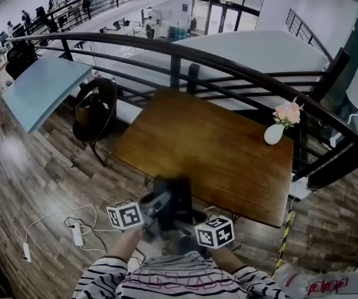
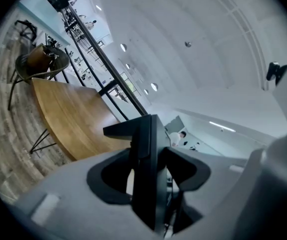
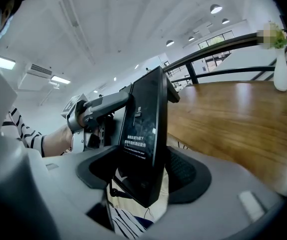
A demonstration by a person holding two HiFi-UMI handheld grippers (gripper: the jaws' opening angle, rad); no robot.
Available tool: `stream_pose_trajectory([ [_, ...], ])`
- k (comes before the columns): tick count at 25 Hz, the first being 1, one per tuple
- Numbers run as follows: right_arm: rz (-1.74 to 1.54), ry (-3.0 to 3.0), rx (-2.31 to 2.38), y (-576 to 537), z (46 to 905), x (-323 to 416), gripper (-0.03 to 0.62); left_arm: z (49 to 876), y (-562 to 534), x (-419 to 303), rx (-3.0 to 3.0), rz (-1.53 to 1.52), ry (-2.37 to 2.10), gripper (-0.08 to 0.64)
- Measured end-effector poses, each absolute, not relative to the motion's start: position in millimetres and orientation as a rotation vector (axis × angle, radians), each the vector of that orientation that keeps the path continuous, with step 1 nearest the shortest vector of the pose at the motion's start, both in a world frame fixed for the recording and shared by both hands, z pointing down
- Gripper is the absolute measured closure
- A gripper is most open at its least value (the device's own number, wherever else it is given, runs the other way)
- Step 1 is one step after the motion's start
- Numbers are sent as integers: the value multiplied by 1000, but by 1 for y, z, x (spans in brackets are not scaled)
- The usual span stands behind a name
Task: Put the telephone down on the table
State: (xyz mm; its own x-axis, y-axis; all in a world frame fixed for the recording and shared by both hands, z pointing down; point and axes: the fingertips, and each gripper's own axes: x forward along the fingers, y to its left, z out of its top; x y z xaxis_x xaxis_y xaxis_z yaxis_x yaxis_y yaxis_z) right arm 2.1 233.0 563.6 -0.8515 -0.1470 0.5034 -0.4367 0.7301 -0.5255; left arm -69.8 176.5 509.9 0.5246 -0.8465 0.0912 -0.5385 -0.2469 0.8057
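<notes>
The telephone (image 1: 174, 198) is a black desk set with a dark screen (image 3: 144, 129). It hangs in the air just off the near edge of the wooden table (image 1: 229, 148). My left gripper (image 1: 157, 209) is shut on its left side, where its thin black edge (image 2: 146, 169) stands upright between the jaws. On the other side my right gripper (image 1: 191, 222) is shut on it as well, with the screen facing that camera. In the right gripper view the left gripper (image 3: 91, 111) shows beyond the telephone.
A white vase of pink flowers (image 1: 277, 129) stands at the table's far right edge. A dark railing (image 1: 185, 55) runs behind the table, a round chair (image 1: 95, 114) stands at its left end. A power strip and cables (image 1: 76, 234) lie on the floor at left.
</notes>
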Motion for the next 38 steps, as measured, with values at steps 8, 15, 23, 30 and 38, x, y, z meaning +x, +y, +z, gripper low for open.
stream_pose_trajectory([
  [8, 917, -2516, 386, 132, 563, 12, 302, 507, 80, -62, 1912, -489, -1180, 344],
  [15, 921, -2520, 351, 56, 564, 30, 304, 511, 6, -45, 1898, -481, -1214, 344],
  [23, 944, -2505, 378, -11, 570, 33, 304, 518, -63, -42, 1890, -469, -1195, 344],
  [30, 945, -2509, 447, -69, 575, 17, 305, 529, -123, -58, 1897, -463, -1139, 344],
  [38, 1011, -2505, 572, -137, 578, -37, 307, 528, -200, -104, 1943, -389, -1034, 344],
])
